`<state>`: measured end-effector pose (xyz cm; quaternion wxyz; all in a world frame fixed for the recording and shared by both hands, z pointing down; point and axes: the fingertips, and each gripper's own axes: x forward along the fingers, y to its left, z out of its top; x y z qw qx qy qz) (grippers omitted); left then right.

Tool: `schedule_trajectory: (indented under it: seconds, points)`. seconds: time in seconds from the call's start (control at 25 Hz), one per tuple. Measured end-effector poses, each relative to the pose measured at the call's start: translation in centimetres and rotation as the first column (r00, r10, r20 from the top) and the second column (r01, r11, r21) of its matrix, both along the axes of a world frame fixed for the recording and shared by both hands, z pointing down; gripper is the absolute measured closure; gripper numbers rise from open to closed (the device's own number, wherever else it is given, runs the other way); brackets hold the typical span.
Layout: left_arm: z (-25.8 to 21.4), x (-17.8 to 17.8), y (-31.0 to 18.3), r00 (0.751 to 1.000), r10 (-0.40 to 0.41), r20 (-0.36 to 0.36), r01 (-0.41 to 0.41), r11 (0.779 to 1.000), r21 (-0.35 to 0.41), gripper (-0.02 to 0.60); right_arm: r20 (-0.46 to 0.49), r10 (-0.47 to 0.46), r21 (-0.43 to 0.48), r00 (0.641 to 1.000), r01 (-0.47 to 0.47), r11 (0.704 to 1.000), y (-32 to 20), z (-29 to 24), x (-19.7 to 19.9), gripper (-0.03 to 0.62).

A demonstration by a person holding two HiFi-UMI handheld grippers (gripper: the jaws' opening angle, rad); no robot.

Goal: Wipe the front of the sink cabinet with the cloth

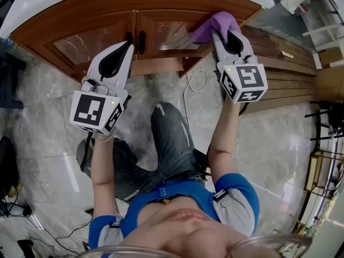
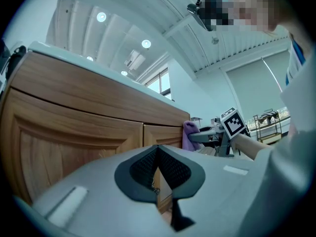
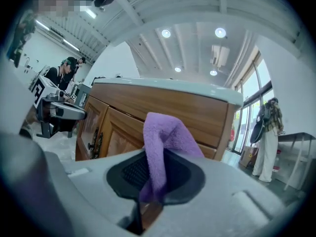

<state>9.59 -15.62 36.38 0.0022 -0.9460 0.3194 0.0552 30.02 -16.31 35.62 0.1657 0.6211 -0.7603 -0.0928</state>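
Right up against the wooden cabinet [image 1: 102, 12], the right tool [image 1: 224, 32] has its jaws closed on a purple cloth [image 1: 216, 24]. The cloth bunches out past the jaw tips and lies against the cabinet's right-hand door [image 1: 166, 34], towards that door's outer edge and away from the handles [image 1: 141, 41]. In the right gripper view the cloth rises from between the pads and folds over in front of the cabinet.

The left tool [image 1: 127, 46] points at the middle of the cabinet front, close to the two dark handles where the doors meet. Its jaws meet at the tips with nothing between them. Whether it touches the wood cannot be told.

A white cable [image 1: 194, 82] loops on the floor [image 1: 48, 122] just below the cabinet's right-hand door — beside the person's knee [image 1: 164, 117].
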Motion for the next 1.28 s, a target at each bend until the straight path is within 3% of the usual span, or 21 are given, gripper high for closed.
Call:
schedule_trajectory:
  seconds: [0.24,0.76,1.28]
  points:
    - [0.0,-0.1,0.1,1.0,-0.003,0.004,0.003,1.0,0.01,0.581,0.032,0.057,0.002,0.998,-0.057,0.998,0.8,-0.3,3.5,0.536]
    - [-0.1,0.6,0.1,1.0,0.005,0.015,-0.005,1.0,-0.004,0.581,0.027,0.065,0.037,0.998,-0.066,0.997,0.9,0.3,3.9,0.534]
    - [0.0,0.3,-0.1,1.0,-0.004,0.02,0.004,1.0,-0.009,0.581,0.06,0.098,-0.047,0.993,-0.095,0.994,0.9,5.1,4.6,0.534]
